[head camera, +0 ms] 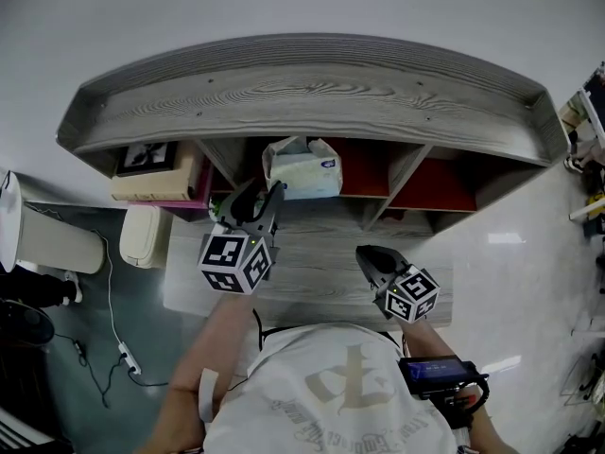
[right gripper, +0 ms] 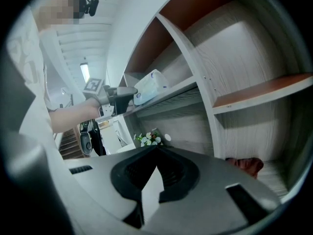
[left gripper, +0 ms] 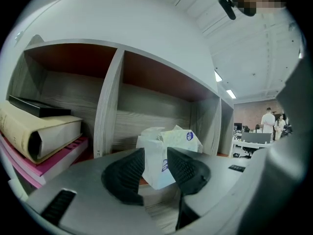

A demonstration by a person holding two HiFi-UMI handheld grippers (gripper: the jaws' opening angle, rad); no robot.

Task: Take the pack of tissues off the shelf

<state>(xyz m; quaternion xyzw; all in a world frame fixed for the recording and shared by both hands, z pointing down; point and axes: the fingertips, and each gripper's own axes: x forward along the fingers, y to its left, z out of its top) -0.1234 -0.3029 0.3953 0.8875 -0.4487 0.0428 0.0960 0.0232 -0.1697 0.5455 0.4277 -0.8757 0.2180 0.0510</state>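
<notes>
In the head view, the grey wooden shelf (head camera: 312,102) curves across the top. The pack of tissues (head camera: 304,170) sits at 12 o'clock from me, at the front edge of the compartment next to the one holding the stacked books (head camera: 156,180). My left tool (head camera: 267,195) reaches up to the pack from 7 o'clock, its tips at the pack's lower left corner. My right tool (head camera: 371,258) hangs at 4 o'clock from the pack, well apart from it, over the grey surface (head camera: 321,282) below the shelf. A white bin (head camera: 142,236) stands on the floor at 9 o'clock.

In the left gripper view, my left tool (left gripper: 155,163) has its jaws standing apart. The white pack of tissues (left gripper: 173,138) has its near corner between the two pads and fills the gap. The pack looks unsquashed and rests on the shelf board. An upright divider (left gripper: 107,106) rises at 10 o'clock from the pack, and the books (left gripper: 39,131) lie beyond it at 9 o'clock. People (left gripper: 268,119) stand far off in the room at 3 o'clock.

In the right gripper view, my right tool (right gripper: 156,153) is closed with its tips meeting and nothing between them. At 11 o'clock the pack of tissues (right gripper: 149,86) lies on the shelf edge with my left tool (right gripper: 120,96) at its near end. Some flowers (right gripper: 149,139) show just above my jaws. Something red (right gripper: 244,165) lies in the lower compartment at 3 o'clock.
</notes>
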